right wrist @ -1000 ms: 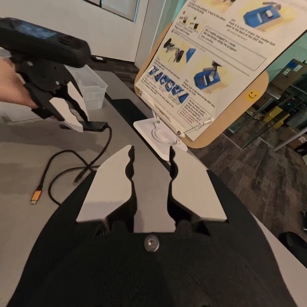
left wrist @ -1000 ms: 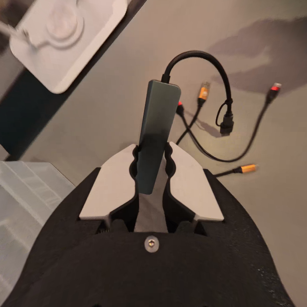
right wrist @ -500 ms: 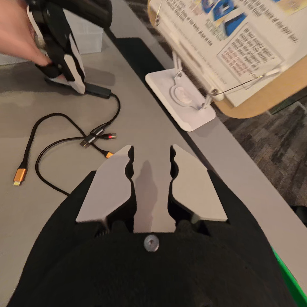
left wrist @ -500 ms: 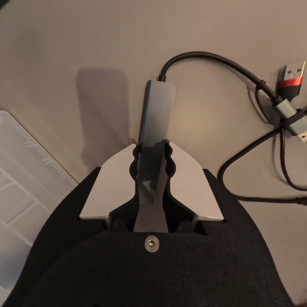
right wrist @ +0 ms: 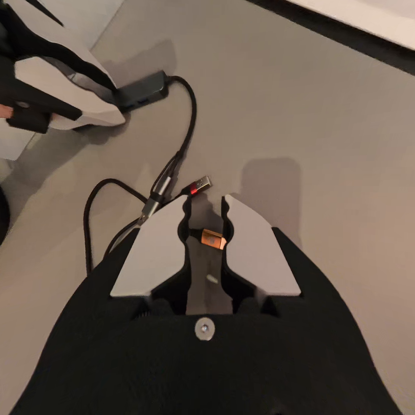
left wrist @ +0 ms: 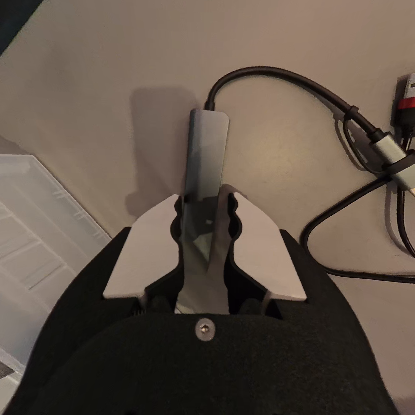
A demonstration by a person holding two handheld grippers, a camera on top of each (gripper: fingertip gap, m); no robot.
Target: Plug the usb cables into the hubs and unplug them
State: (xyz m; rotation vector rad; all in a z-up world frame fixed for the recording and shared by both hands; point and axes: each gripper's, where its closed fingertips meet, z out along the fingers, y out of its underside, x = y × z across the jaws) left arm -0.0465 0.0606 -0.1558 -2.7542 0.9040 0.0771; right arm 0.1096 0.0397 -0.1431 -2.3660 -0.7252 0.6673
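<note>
My left gripper (left wrist: 203, 197) is clamped on the slim grey hub (left wrist: 206, 157), pinning it to the worktop (left wrist: 112, 89). It looks rigid and smooth, so it may slip. My right gripper (right wrist: 205, 197) stands apart over the orange plug (right wrist: 212, 239); I'd grip its stiff shell, not the limp cable.

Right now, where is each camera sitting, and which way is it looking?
Left wrist view: rides on the left gripper, looking down along its jaws at the hub they clamp on the table.
Right wrist view: rides on the right gripper, looking down at an orange plug between its open jaws; the left gripper shows upper left.
Both show the hub and the red plug.
</note>
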